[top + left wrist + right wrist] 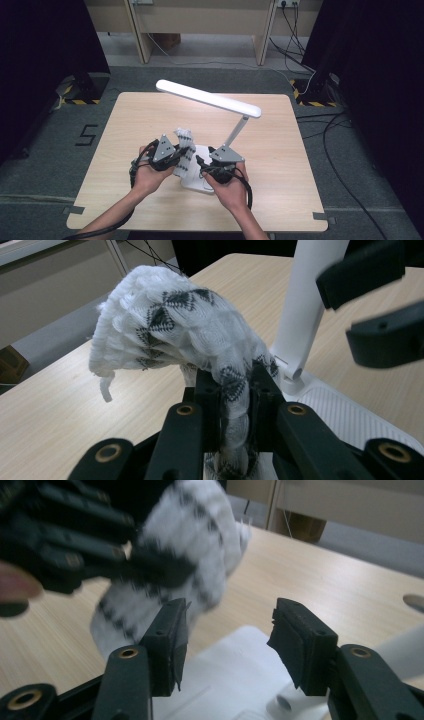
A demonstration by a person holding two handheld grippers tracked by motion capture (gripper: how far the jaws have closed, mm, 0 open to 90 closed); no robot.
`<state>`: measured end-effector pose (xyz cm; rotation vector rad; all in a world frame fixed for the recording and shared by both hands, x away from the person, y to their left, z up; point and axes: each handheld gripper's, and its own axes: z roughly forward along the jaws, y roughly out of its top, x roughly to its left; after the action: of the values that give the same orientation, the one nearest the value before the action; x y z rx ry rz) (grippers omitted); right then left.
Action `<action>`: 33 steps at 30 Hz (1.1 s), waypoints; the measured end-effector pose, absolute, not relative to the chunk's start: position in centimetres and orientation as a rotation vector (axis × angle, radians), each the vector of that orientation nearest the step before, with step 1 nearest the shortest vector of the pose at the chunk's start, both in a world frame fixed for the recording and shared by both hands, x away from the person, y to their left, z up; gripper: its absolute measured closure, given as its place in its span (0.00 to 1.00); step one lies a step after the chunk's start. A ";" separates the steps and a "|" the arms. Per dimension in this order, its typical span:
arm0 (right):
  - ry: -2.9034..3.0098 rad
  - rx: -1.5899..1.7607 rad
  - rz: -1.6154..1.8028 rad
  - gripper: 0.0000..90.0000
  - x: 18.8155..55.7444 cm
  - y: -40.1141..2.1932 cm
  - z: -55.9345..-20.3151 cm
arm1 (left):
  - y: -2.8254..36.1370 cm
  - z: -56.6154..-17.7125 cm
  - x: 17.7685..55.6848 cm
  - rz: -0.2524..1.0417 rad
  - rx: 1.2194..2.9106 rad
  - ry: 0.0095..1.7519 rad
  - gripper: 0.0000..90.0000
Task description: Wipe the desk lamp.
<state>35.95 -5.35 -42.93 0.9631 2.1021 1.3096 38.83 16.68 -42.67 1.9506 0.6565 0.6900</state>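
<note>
The left claw (235, 390) is clamped on a white patterned cloth (175, 330), held up beside the desk lamp (210, 100). The right claw (227, 640) stands apart, empty, over the lamp's base (235, 675). Wiping looks barely begun; the lamp on the surface (280, 150) awaits cleaning.

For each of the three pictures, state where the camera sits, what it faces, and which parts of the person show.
High view: above the table, looking down; both forearms, left gripper, right gripper.
Left gripper view: on that gripper, jaws shut on the cloth.
Right gripper view: on that gripper, open above the lamp base.
All share cloth and lamp.
</note>
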 end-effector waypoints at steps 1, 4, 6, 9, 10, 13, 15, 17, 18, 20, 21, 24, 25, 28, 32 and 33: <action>2.112 0.979 1.290 0.57 36.0 -5.6 -43.3 | 16.6 -42.5 38.9 0.688 1.942 0.658 0.88; 2.156 1.016 1.229 0.61 36.1 -6.3 -44.7 | 16.2 -41.8 39.3 0.689 1.931 0.649 0.88; 2.174 1.031 1.207 0.62 36.1 -6.5 -45.3 | 16.0 -41.6 39.5 0.692 1.926 0.643 0.88; 2.260 1.061 1.125 0.68 35.9 -7.0 -47.6 | 15.3 -40.7 39.8 0.692 1.911 0.625 0.88; 2.271 1.067 1.112 0.69 35.8 -7.1 -48.0 | 14.8 -40.0 40.1 0.696 1.907 0.608 0.88; 2.272 1.082 1.108 0.71 35.6 -7.3 -48.7 | 14.0 -39.2 40.3 0.690 1.885 0.587 0.88; 2.266 1.089 1.115 0.73 35.6 -7.4 -48.9 | 13.3 -38.8 40.3 0.690 1.847 0.573 0.88; 2.265 1.087 1.117 0.74 35.6 -7.4 -49.0 | 13.1 -38.7 40.3 0.694 1.837 0.558 0.88; 2.268 1.083 1.119 0.75 35.7 -7.4 -49.2 | 12.5 -38.5 40.2 0.695 1.822 0.543 0.88; 2.268 1.087 1.116 0.77 35.7 -7.4 -49.3 | 12.0 -38.4 40.2 0.693 1.819 0.533 0.88; 2.271 1.087 1.115 0.78 35.7 -7.4 -49.4 | 11.7 -38.4 40.3 0.691 1.816 0.527 0.88; 2.278 1.087 1.104 0.79 35.8 -7.4 -49.7 | 11.1 -38.3 40.3 0.692 1.801 0.506 0.88; 2.278 1.087 1.104 0.79 35.8 -7.4 -49.7 | 11.1 -38.3 40.3 0.692 1.801 0.506 0.88; 2.280 1.089 1.108 0.80 35.8 -7.4 -50.0 | 10.4 -38.0 40.2 0.694 1.780 0.491 0.88; 2.275 1.089 1.113 0.81 35.9 -7.5 -50.1 | 9.8 -37.5 40.2 0.703 1.762 0.462 0.88; 2.274 1.091 1.110 0.81 35.9 -7.5 -50.1 | 9.6 -37.3 40.2 0.707 1.750 0.446 0.88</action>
<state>35.89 -7.53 -50.09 1.0907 2.2740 1.1099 40.17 9.56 -37.28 1.7503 0.4461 0.7070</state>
